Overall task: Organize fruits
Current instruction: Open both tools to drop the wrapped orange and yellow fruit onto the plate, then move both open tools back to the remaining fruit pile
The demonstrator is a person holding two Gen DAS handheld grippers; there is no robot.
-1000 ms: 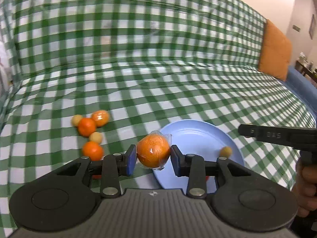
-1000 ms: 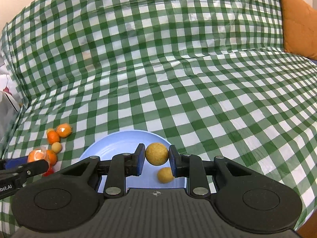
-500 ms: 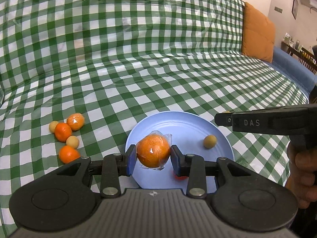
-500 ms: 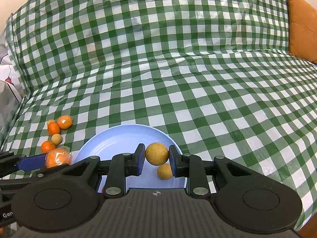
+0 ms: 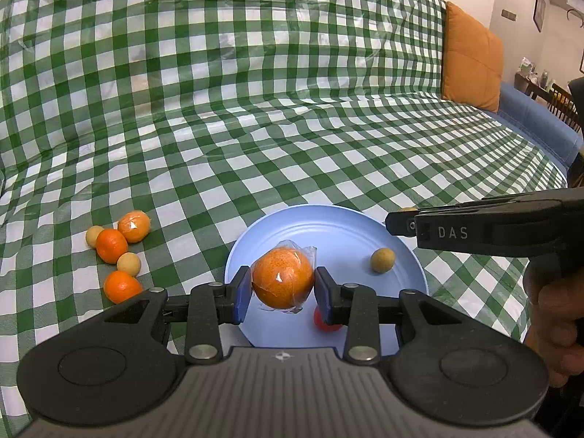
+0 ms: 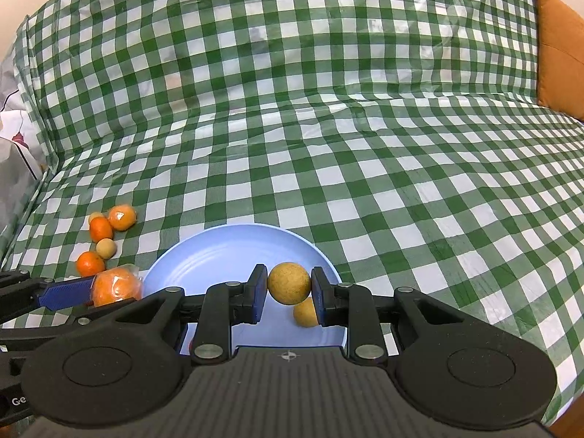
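My left gripper is shut on a plastic-wrapped orange and holds it over the near left part of the blue plate. My right gripper is shut on a small tan round fruit above the plate. Another tan fruit lies on the plate, also seen under the right gripper. A small red fruit lies on the plate's near edge. In the right wrist view the left gripper holds the wrapped orange at the plate's left rim.
Several loose oranges and small tan fruits lie in a cluster on the green checked cloth left of the plate, also seen in the right wrist view. An orange cushion stands at the far right. A white bag sits at far left.
My left gripper has carried the wrapped orange rightwards from beside the plate to over it. My right gripper holds its tan fruit over the plate, shifted slightly.
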